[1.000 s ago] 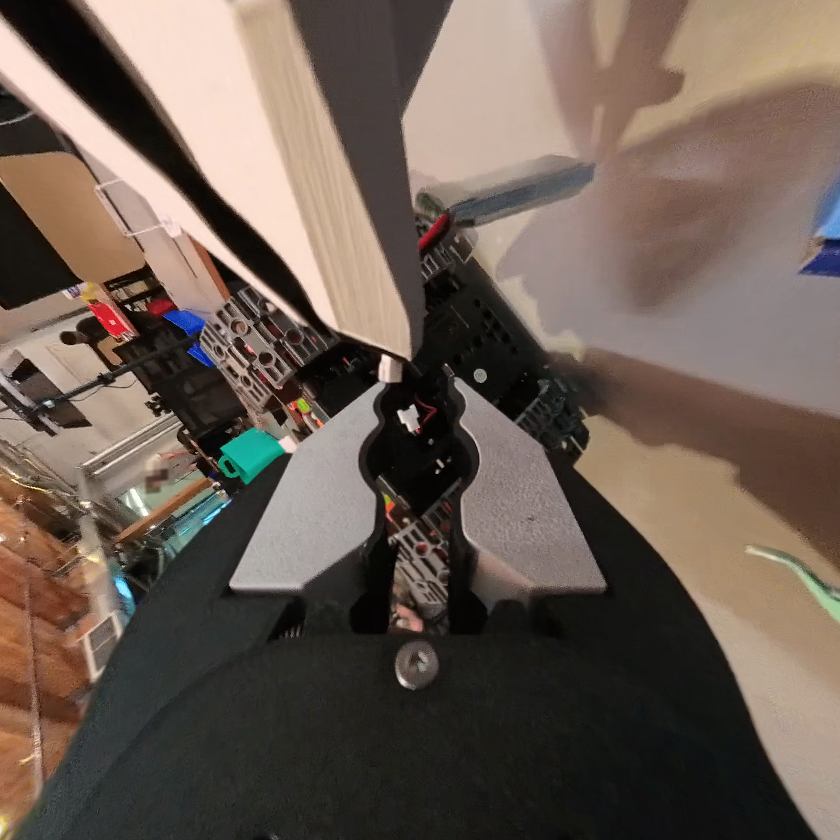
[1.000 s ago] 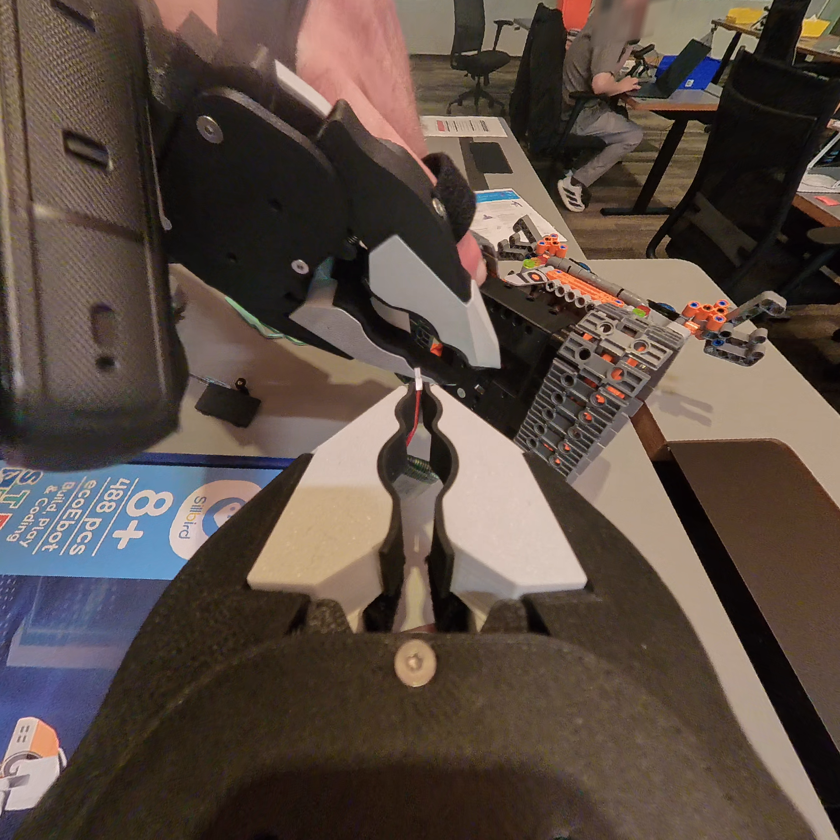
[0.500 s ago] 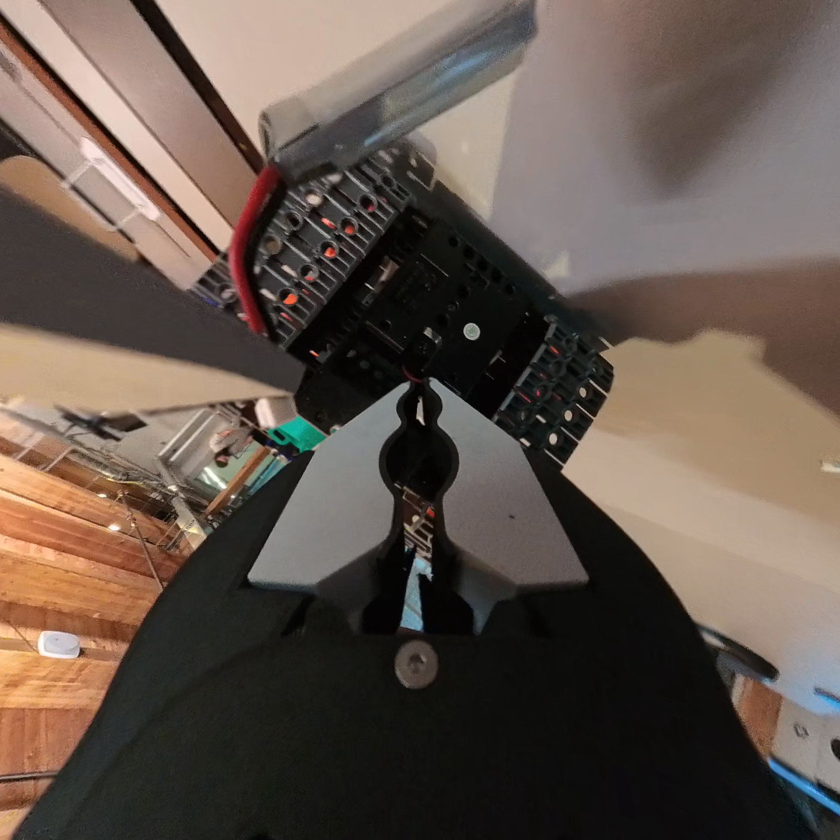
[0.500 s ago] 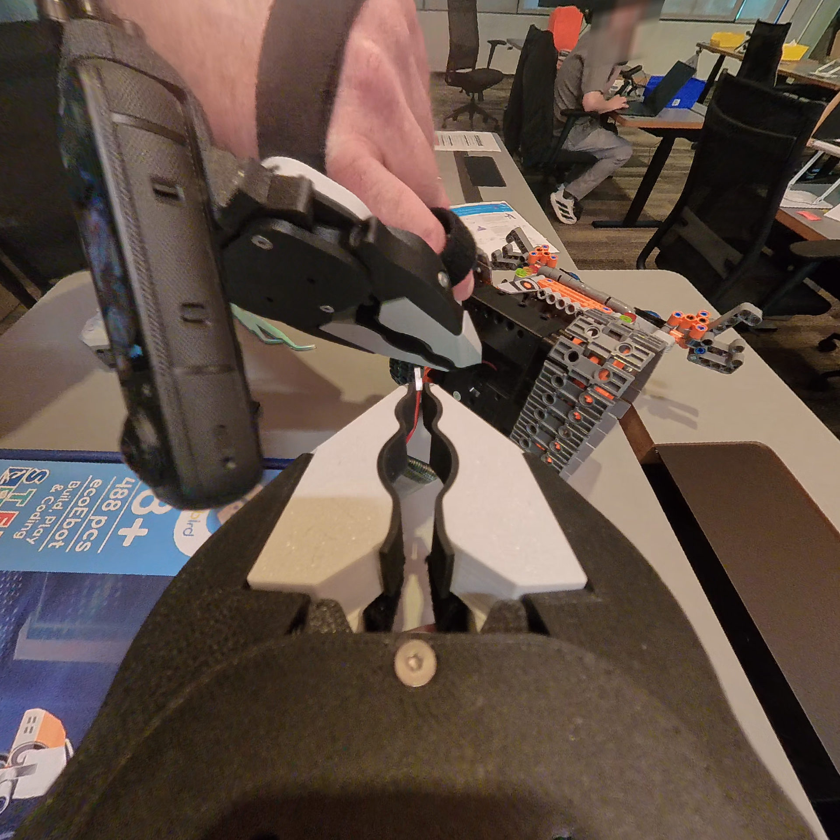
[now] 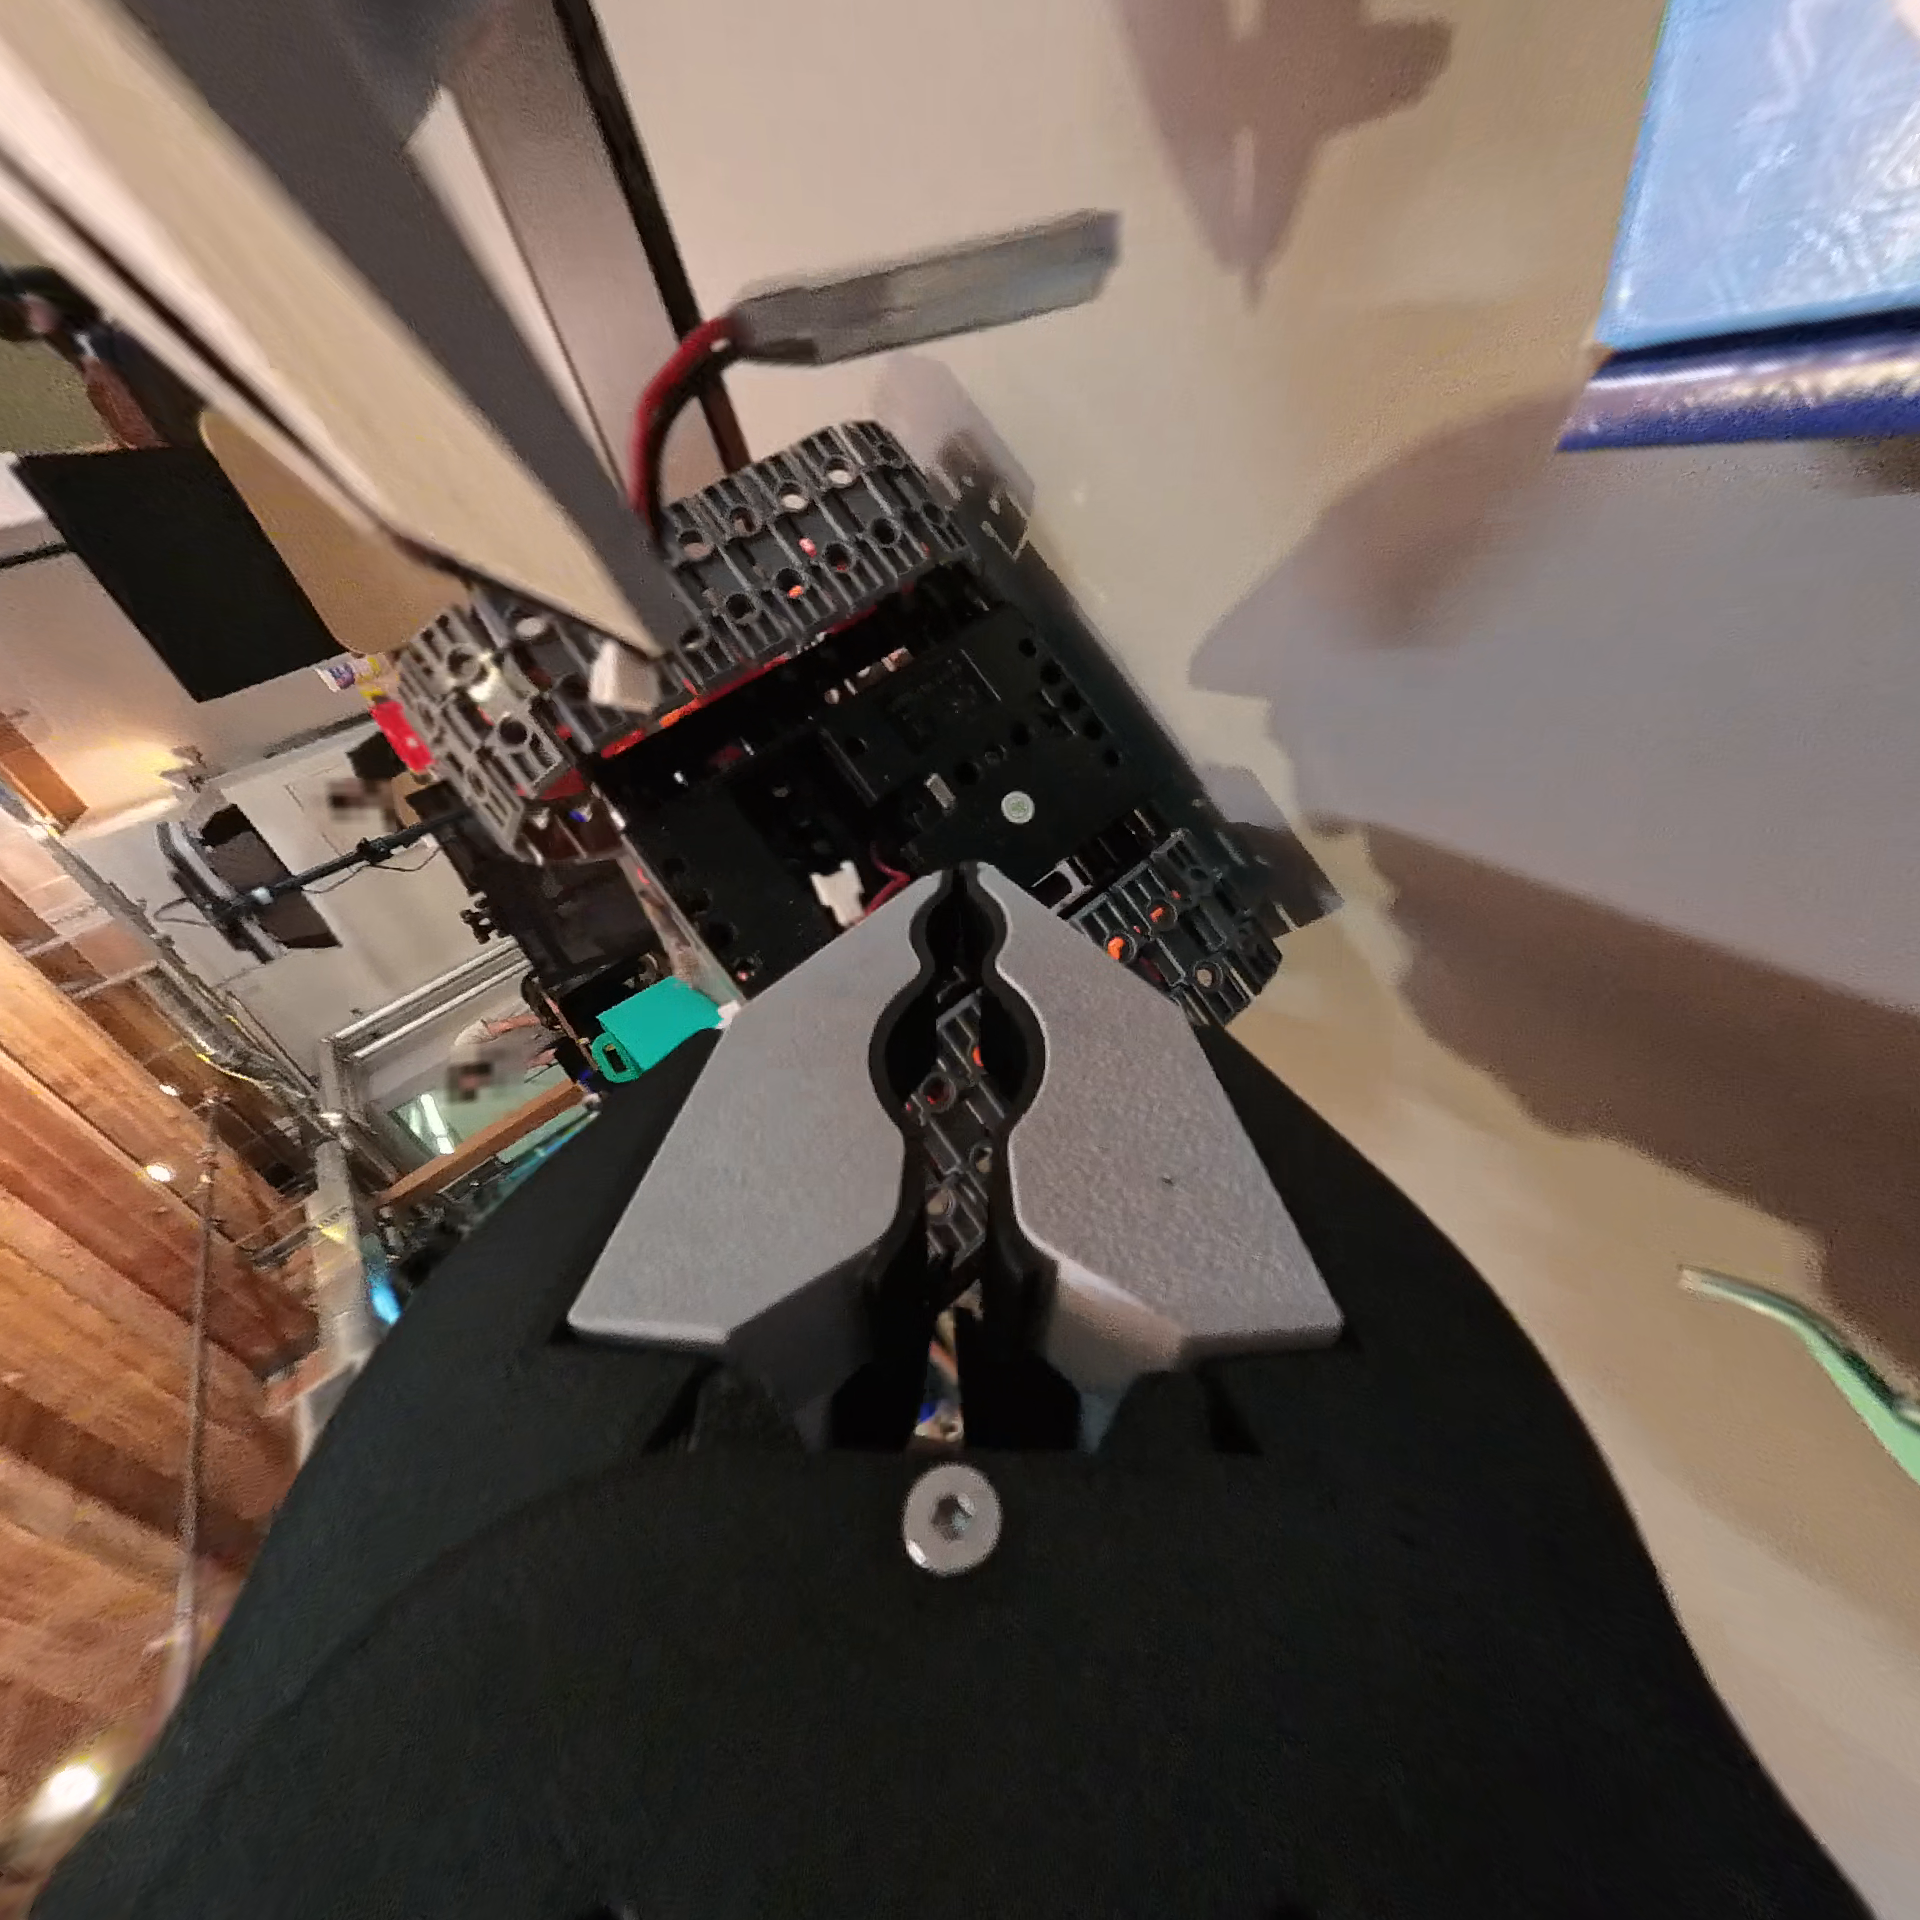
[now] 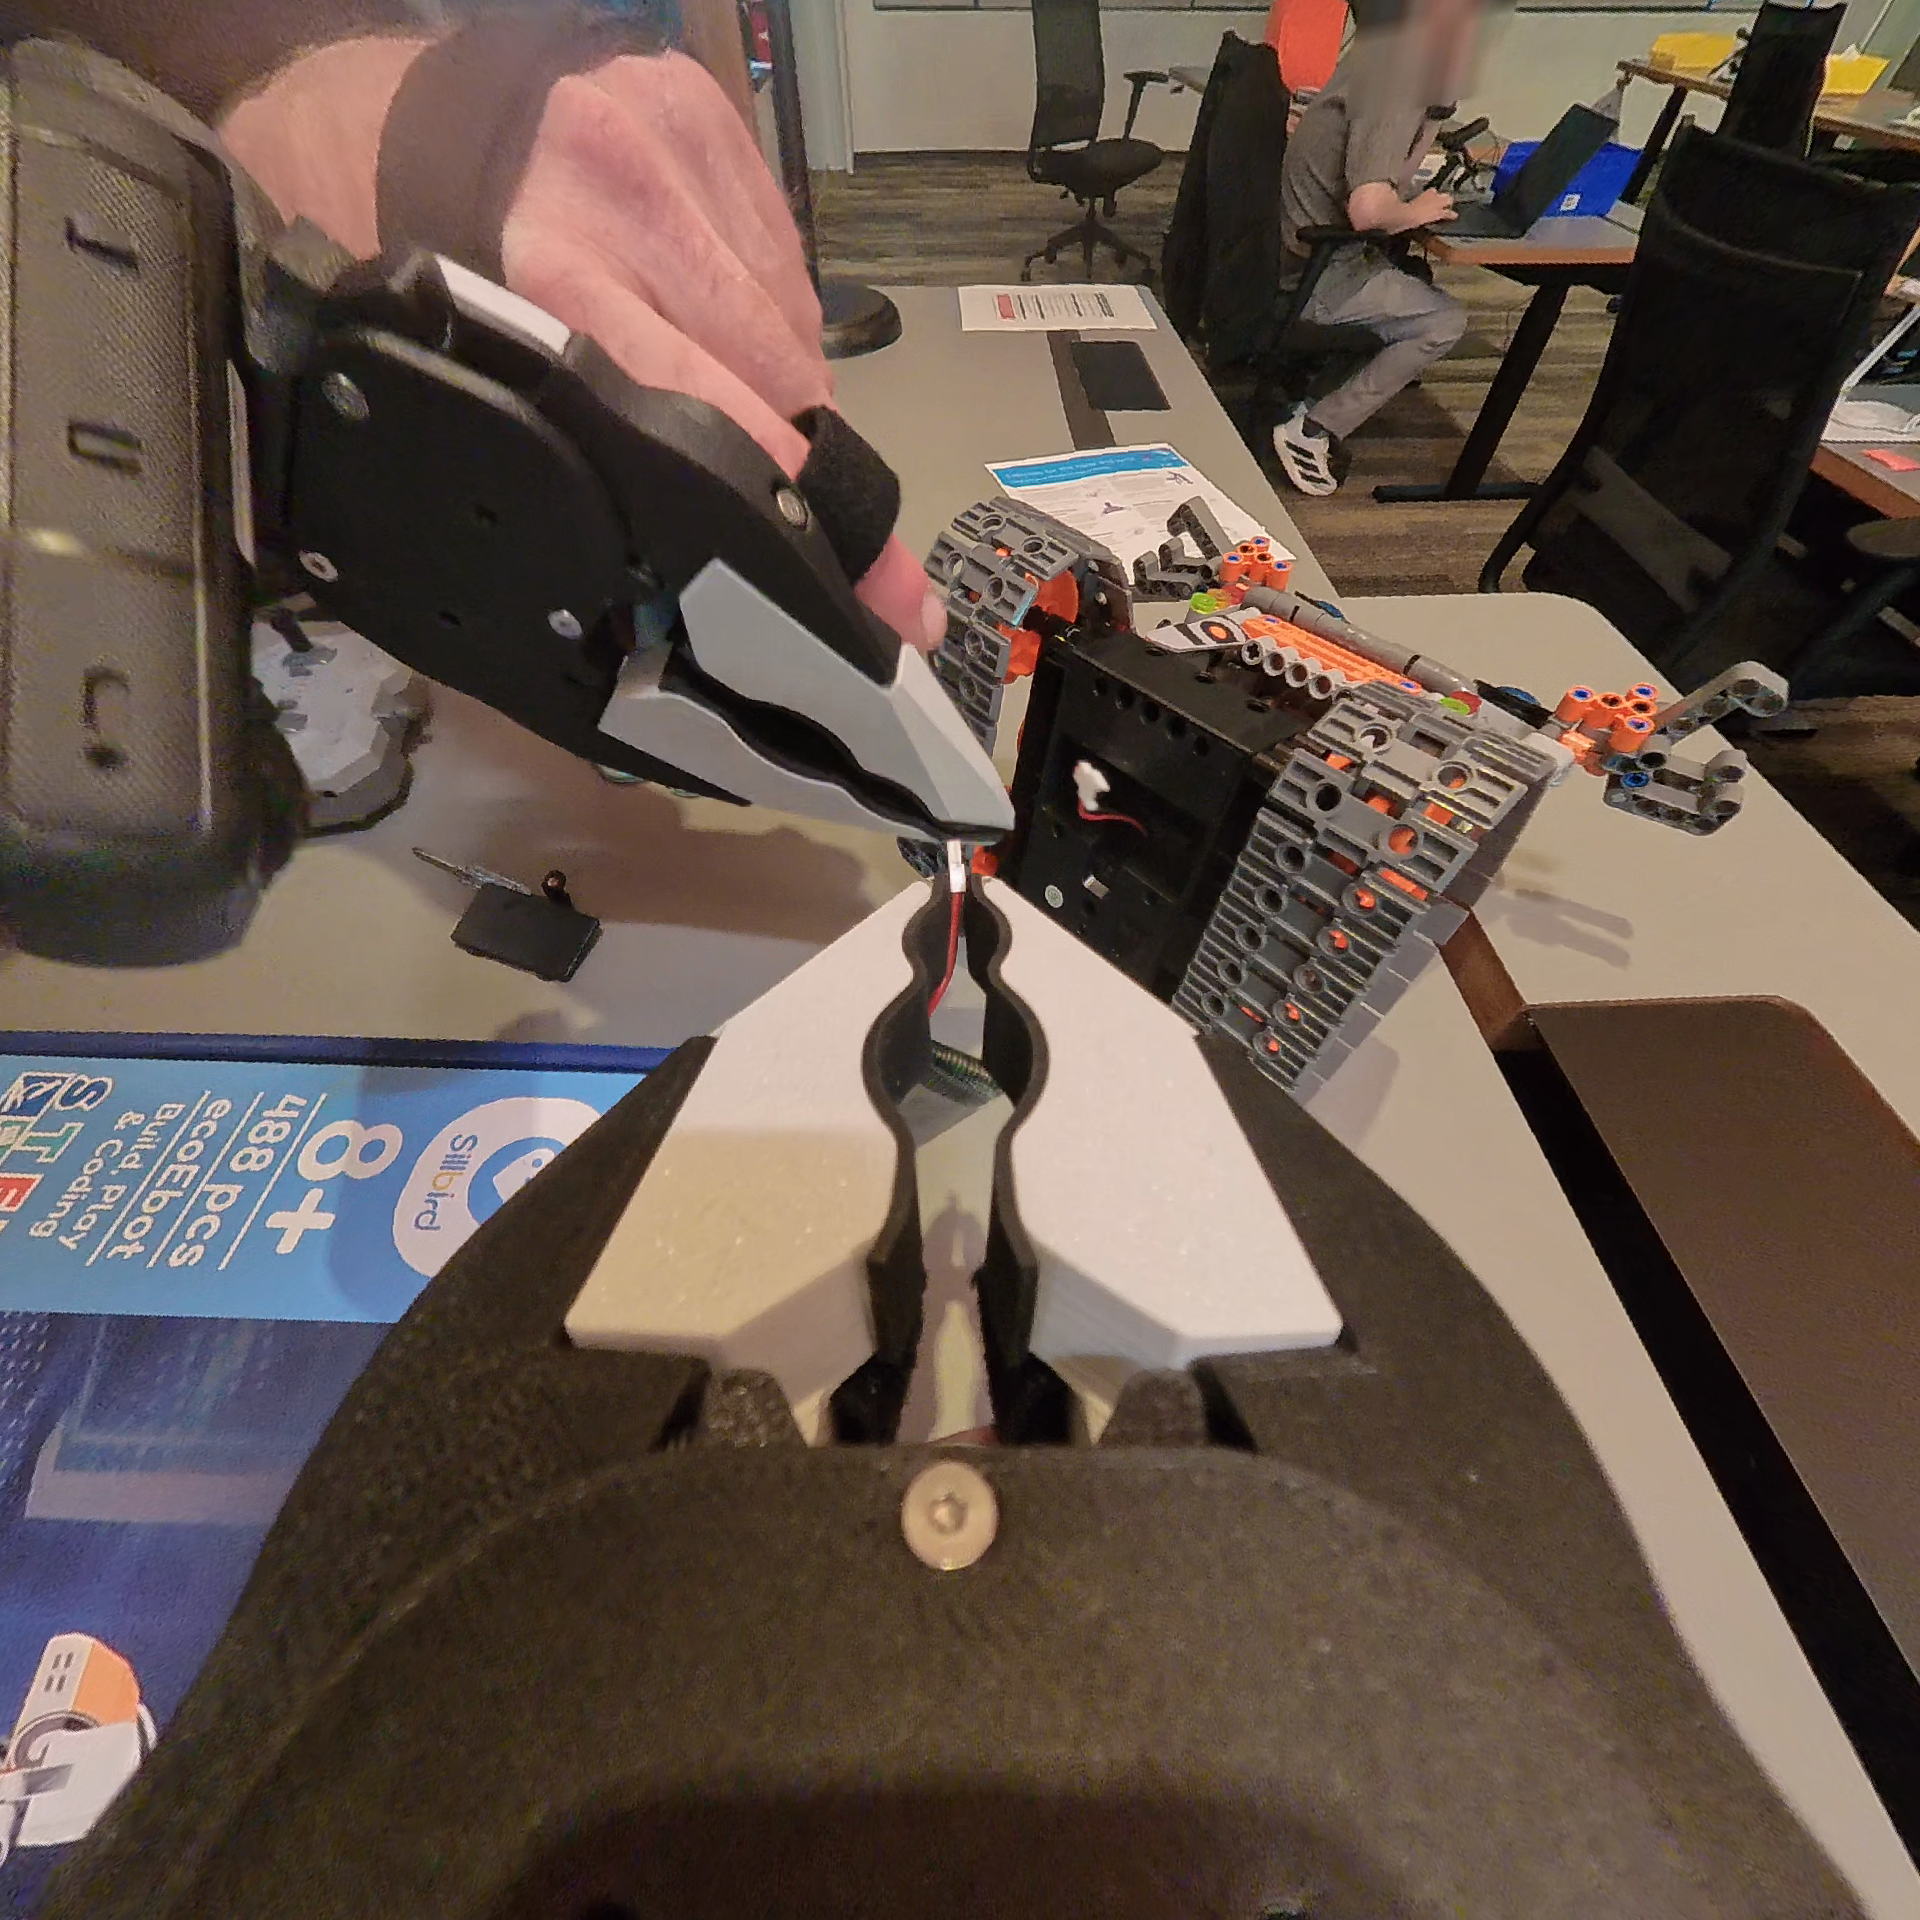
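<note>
The right gripper [image 6: 961, 894] is closed on a thin red wire [image 6: 943, 961] that runs up between its white fingers [image 6: 790, 1164] at frame centre. Directly above, the left gripper [image 6: 971, 821] comes in from the upper left with its tips pinched on the small white connector [image 6: 956, 864] at the wire's end. Just beyond both tips, centre right, stands a tracked brick-built vehicle [image 6: 1340, 831], its black body open toward the camera with another white plug [image 6: 1091, 779] inside.

The left wrist view shows the same vehicle [image 5: 914, 727] from a tilted angle, with a silver battery pack [image 5: 925, 286] on a red lead above it; the connector itself cannot be made out there.

On the surface [image 6: 1621, 935], a blue box [image 6: 260, 1174] lies at lower left, and a small black cover [image 6: 525, 930] left of centre.
</note>
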Action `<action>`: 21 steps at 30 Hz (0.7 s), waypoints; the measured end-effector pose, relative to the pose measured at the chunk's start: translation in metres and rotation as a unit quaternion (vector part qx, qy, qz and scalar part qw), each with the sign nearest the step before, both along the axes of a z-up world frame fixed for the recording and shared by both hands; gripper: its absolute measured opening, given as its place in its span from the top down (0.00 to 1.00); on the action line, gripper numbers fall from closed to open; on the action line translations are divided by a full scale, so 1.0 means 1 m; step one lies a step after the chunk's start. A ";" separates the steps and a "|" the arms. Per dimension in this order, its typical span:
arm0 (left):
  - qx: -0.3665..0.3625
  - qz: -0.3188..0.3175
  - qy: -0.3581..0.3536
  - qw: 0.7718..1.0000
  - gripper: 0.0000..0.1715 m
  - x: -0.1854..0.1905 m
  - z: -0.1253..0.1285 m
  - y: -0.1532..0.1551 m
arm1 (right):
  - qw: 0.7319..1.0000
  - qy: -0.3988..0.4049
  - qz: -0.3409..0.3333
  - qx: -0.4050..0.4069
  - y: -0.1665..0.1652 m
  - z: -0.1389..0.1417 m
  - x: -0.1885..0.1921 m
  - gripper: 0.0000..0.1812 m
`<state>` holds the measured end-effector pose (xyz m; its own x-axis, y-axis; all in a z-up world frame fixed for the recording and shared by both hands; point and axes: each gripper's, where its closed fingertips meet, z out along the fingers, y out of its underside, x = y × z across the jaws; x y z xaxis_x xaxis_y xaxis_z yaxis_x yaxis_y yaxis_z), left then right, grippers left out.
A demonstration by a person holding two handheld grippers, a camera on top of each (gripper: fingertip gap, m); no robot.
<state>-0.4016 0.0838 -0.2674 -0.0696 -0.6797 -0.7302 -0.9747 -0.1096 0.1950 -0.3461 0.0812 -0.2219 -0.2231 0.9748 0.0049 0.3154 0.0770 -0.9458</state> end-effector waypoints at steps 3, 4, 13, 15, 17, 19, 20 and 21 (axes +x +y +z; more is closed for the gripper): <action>0.025 0.008 -0.040 0.999 1.00 0.003 0.015 0.006 | 1.000 -0.001 -0.001 0.000 0.001 -0.001 0.000 1.00; 0.030 0.012 -0.041 0.999 1.00 0.001 0.019 0.010 | 1.000 -0.001 -0.001 -0.001 0.001 -0.002 -0.001 1.00; 0.024 0.024 -0.021 0.999 0.93 -0.007 0.011 0.022 | 1.000 0.003 -0.005 0.000 0.002 -0.001 0.000 1.00; 0.017 0.032 -0.018 0.999 0.92 -0.009 0.007 0.020 | 1.000 0.005 -0.006 -0.001 0.003 0.000 0.001 1.00; 0.014 0.034 -0.020 0.999 0.94 -0.008 0.005 0.020 | 1.000 0.006 -0.007 -0.002 0.004 0.000 0.001 1.00; 0.019 0.032 -0.024 0.999 0.97 -0.007 0.006 0.021 | 1.000 0.006 -0.006 -0.003 0.004 0.000 0.001 1.00; 0.022 0.032 -0.025 0.999 0.97 -0.007 0.006 0.021 | 1.000 0.005 -0.006 -0.004 0.004 -0.001 0.001 1.00; 0.027 0.032 -0.031 0.999 0.97 -0.007 0.008 0.022 | 1.000 0.005 -0.005 -0.004 0.004 -0.001 0.001 1.00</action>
